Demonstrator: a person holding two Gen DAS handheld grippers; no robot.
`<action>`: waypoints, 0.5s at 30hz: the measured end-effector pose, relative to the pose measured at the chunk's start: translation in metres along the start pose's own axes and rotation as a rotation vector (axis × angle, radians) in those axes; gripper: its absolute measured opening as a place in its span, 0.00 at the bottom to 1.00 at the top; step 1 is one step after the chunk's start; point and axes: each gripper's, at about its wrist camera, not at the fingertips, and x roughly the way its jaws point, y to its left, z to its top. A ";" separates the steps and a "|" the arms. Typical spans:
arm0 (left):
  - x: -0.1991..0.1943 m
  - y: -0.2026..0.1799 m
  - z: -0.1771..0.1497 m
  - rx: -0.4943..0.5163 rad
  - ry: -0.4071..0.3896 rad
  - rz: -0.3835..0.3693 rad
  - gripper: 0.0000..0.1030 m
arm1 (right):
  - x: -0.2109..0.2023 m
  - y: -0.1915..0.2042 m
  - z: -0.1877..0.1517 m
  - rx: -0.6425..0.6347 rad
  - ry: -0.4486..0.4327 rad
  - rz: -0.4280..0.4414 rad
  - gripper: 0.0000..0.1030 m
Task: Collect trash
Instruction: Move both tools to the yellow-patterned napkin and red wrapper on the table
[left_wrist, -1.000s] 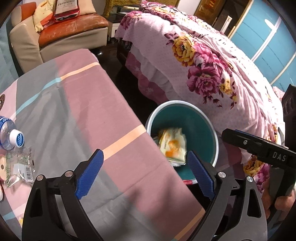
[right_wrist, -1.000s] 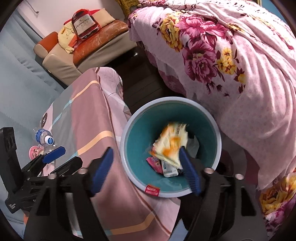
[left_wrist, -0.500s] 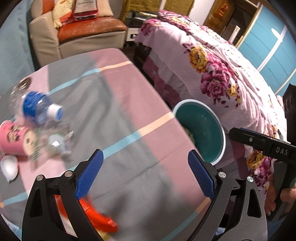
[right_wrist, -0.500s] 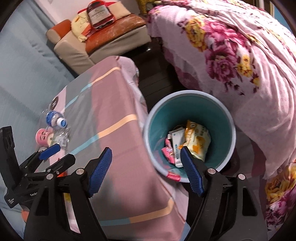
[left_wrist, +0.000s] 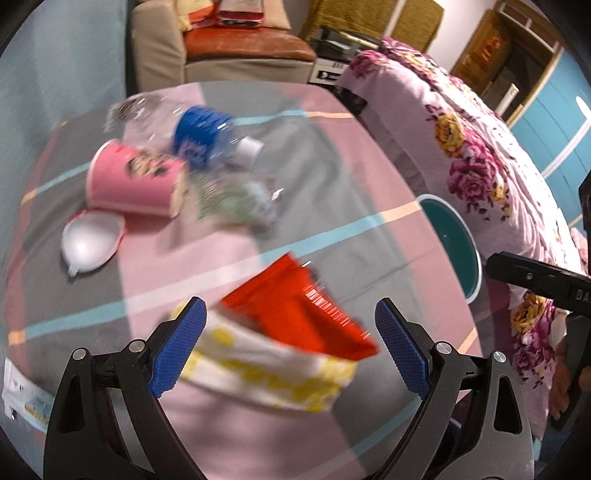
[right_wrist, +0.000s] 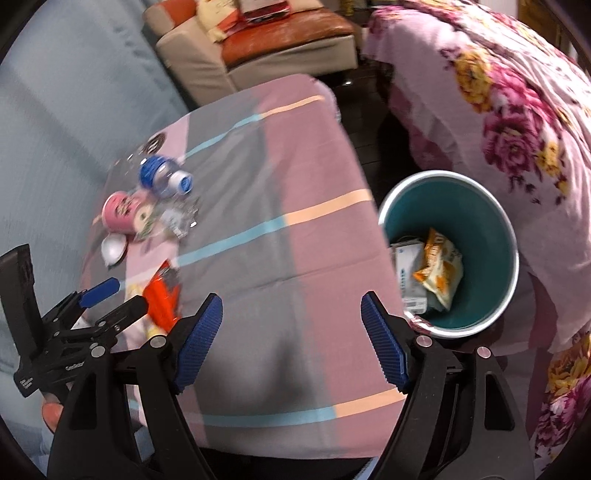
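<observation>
- Hanging above the counter (left_wrist: 332, 192), the left gripper (left_wrist: 288, 349) has its blue pads wide apart and holds nothing; a red wrapper (left_wrist: 295, 314) lies on the cloth under the gap, not touched by the pads.
- The red wrapper partly covers a white and yellow wrapper (left_wrist: 266, 373), which lies nearest to the left gripper.
- Further along the counter there is a group of trash close together: a pink cup (left_wrist: 133, 181) on its side, a white lid (left_wrist: 90, 245) just beside it, a clear bottle (left_wrist: 207, 136) with a blue label, and a crumpled clear wrapper (left_wrist: 236, 203).
- The right gripper (right_wrist: 291, 341) is also wide open and empty; under it is only the striped cloth of the counter.
- In the right wrist view the left gripper (right_wrist: 110, 295) shows at the left side, above the red wrapper (right_wrist: 162, 295).
- A teal bin (right_wrist: 491, 236) stands on the floor just beside the counter edge, between the counter and a bed (right_wrist: 498, 110) with a flowered cover.
- Inside the bin lie an orange snack bag (right_wrist: 439, 269) and a white packet (right_wrist: 406, 273).
- A sofa (right_wrist: 280, 48) stands beyond the far end of the counter.
</observation>
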 end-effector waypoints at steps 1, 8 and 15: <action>0.000 0.005 -0.004 -0.011 0.004 0.000 0.90 | 0.000 0.005 -0.001 -0.008 0.002 0.000 0.72; 0.011 0.037 -0.034 -0.079 0.055 -0.001 0.90 | 0.022 0.045 -0.007 -0.061 0.071 0.036 0.73; 0.017 0.060 -0.055 -0.100 0.066 0.029 0.90 | 0.060 0.088 -0.008 -0.137 0.160 0.080 0.73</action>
